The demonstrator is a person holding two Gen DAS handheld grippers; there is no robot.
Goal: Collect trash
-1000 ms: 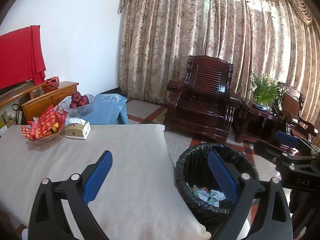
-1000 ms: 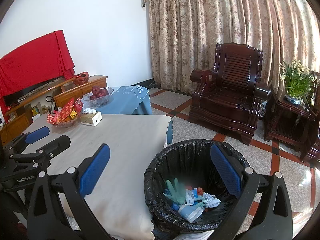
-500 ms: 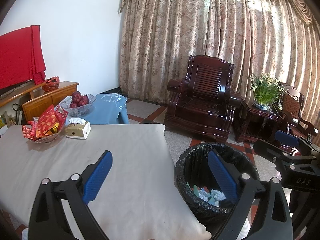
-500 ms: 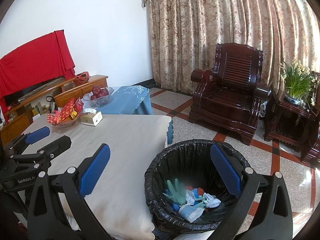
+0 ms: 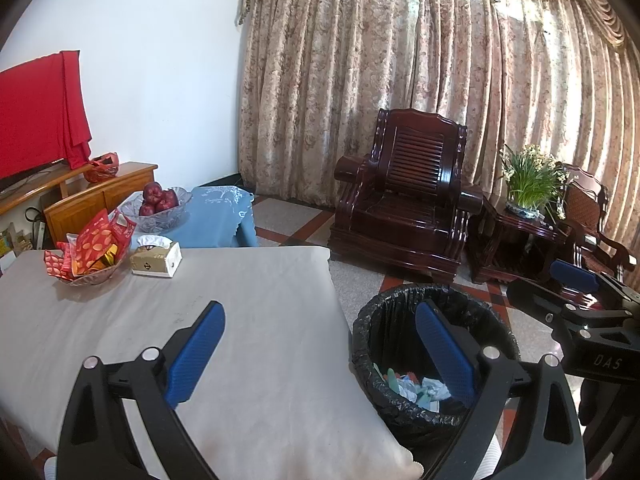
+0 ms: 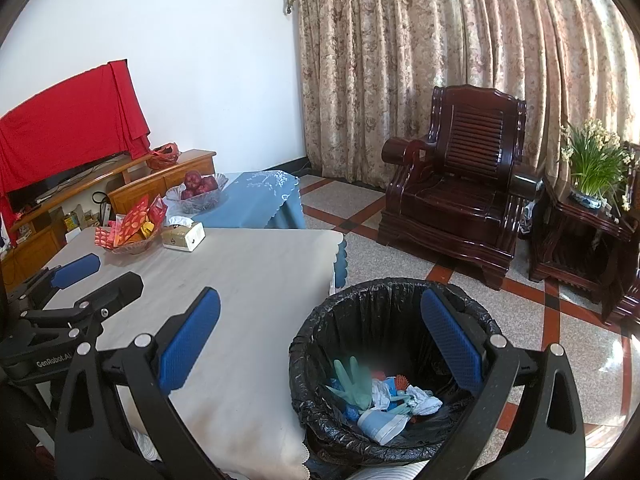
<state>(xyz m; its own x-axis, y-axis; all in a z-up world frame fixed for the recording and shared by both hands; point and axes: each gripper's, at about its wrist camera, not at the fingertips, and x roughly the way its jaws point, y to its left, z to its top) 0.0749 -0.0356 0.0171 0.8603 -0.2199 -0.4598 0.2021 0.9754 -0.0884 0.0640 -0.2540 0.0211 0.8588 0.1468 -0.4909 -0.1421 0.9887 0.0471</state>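
Both tongs, left (image 5: 320,352) and right (image 6: 320,340), are held spread, empty; soft, light trash (image 6: 380,400) beneath is best pinched at a fold.

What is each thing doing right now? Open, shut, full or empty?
left gripper: open, empty.
right gripper: open, empty.
trash bin: lined, trash at the bottom.
tissue box: tissue sticking out.
fruit bowl: holds red fruit.
curtains: drawn shut.
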